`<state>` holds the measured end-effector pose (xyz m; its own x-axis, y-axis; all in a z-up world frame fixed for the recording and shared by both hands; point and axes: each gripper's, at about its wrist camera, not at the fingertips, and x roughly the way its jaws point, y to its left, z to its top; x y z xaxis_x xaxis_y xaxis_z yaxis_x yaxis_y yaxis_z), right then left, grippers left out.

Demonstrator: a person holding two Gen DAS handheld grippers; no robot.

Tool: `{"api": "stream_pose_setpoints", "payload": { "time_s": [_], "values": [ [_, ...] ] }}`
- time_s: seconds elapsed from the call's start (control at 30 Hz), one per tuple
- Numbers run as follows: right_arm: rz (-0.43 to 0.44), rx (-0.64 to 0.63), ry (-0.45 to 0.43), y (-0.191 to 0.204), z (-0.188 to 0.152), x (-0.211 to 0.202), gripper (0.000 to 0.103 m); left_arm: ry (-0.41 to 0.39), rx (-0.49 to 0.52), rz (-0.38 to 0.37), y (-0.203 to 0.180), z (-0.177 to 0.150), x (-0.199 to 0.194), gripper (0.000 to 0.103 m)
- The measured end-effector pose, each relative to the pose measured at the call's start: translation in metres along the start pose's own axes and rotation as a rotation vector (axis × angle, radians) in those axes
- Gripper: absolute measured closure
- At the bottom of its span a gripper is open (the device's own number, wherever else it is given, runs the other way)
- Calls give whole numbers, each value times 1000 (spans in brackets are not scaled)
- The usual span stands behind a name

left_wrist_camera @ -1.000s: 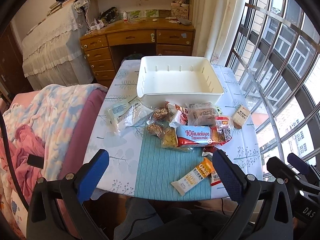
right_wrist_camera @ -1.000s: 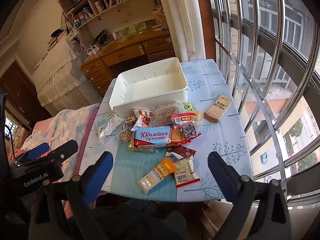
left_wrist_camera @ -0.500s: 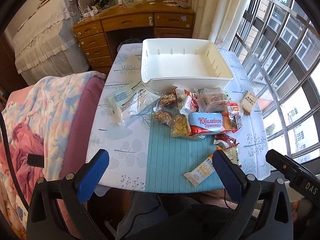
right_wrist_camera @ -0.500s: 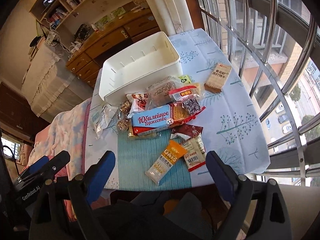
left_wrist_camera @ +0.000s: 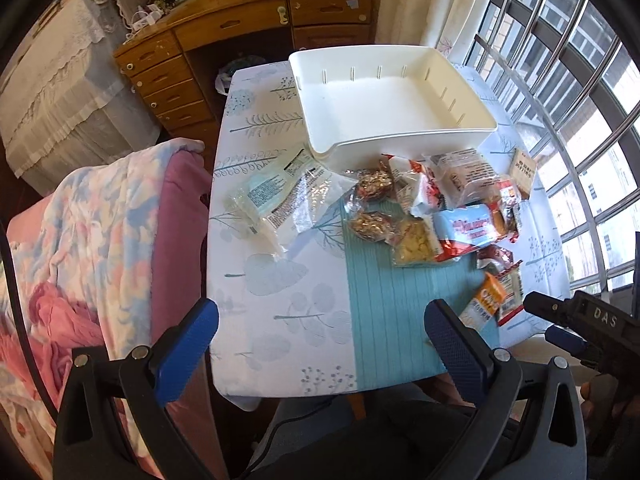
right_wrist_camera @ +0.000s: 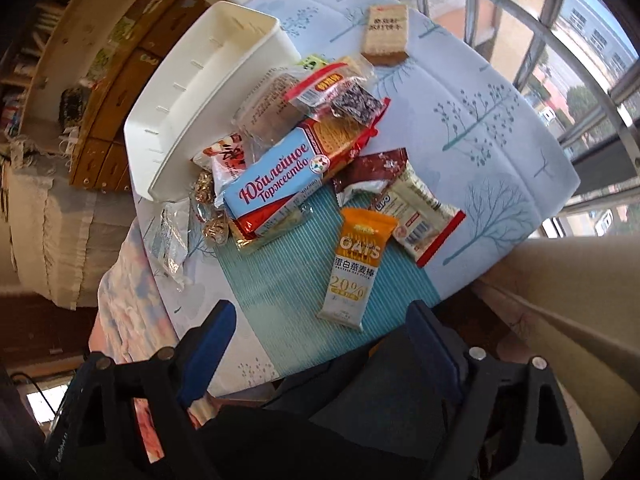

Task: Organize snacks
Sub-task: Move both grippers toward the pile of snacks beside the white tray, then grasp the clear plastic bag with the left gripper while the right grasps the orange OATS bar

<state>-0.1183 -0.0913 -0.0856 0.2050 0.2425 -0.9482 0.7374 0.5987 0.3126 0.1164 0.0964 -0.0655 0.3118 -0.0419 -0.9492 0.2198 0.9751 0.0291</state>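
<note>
An empty white bin [left_wrist_camera: 392, 92] stands at the far side of the table, also visible in the right wrist view [right_wrist_camera: 192, 92]. In front of it lies a heap of snacks, topped by a blue-and-red biscuit pack [right_wrist_camera: 280, 184]. An orange oat bar [right_wrist_camera: 356, 264] and a white-and-red wrapper [right_wrist_camera: 420, 212] lie nearer. A beige bar [right_wrist_camera: 386, 32] lies apart by the window. Clear packets [left_wrist_camera: 280, 200] sit left of the heap. My left gripper [left_wrist_camera: 320, 332] hangs open over the table's near left part. My right gripper [right_wrist_camera: 322, 320] is closing above the oat bar's near end, with nothing between its pads.
The tablecloth [left_wrist_camera: 280, 280] ends close to the fingers, with a person's dark-clothed lap below it. A bed with a flowered blanket [left_wrist_camera: 100, 240] borders the table's left side. A wooden desk [left_wrist_camera: 240, 28] stands behind the bin. Window bars [left_wrist_camera: 560, 60] run along the right.
Both grippers have sunk toward the table. The left one shifted leftward, so the snacks now sit to its right. The right one rolled, tilting its view, and its fingers stand slightly closer together.
</note>
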Motion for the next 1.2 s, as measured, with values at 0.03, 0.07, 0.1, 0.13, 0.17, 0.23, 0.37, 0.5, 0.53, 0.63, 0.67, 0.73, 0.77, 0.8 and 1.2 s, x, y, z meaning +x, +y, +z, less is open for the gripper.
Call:
{"api": "stream_pose_setpoints", "payload": {
  "time_s": [0.03, 0.07, 0.1, 0.13, 0.17, 0.23, 0.37, 0.5, 0.53, 0.63, 0.67, 0.73, 0.77, 0.8, 1.2],
  "values": [
    [1, 42, 6, -1, 0, 7, 18, 5, 10, -2, 7, 4, 3, 0],
    [0, 74, 11, -1, 0, 12, 19, 8, 17, -5, 13, 9, 6, 0],
    [-7, 107, 15, -1, -1, 18, 19, 14, 27, -12, 20, 13, 10, 0],
    [-11, 134, 15, -1, -1, 24, 20, 19, 37, -14, 26, 17, 14, 0],
    [-16, 158, 14, 0, -2, 29, 20, 23, 49, -14, 31, 20, 17, 0],
    [-36, 198, 7, 1, -5, 38, 20, 36, 81, -13, 40, 27, 27, 0],
    [-79, 273, -11, 0, -9, 57, 20, 58, 134, -17, 58, 42, 52, 0],
    [-156, 319, -15, -6, -15, 77, 23, 77, 188, -70, 75, 61, 88, 0],
    [-168, 332, -14, -8, -18, 82, 25, 87, 193, -92, 79, 66, 97, 0],
    [-193, 355, -24, -13, -22, 93, 29, 120, 225, -142, 83, 80, 127, 0],
    [-205, 355, -29, -13, -24, 97, 30, 125, 238, -149, 82, 84, 136, 1],
    [-217, 351, -43, -12, -25, 104, 30, 135, 261, -176, 81, 92, 154, 1],
    [-221, 345, -47, -11, -25, 107, 30, 146, 270, -182, 79, 96, 164, 1],
    [-227, 339, -52, -9, -26, 111, 31, 156, 276, -185, 77, 98, 173, 1],
    [-344, 248, -81, 14, -24, 130, 41, 251, 371, -132, 44, 119, 252, 1]
  ]
}}
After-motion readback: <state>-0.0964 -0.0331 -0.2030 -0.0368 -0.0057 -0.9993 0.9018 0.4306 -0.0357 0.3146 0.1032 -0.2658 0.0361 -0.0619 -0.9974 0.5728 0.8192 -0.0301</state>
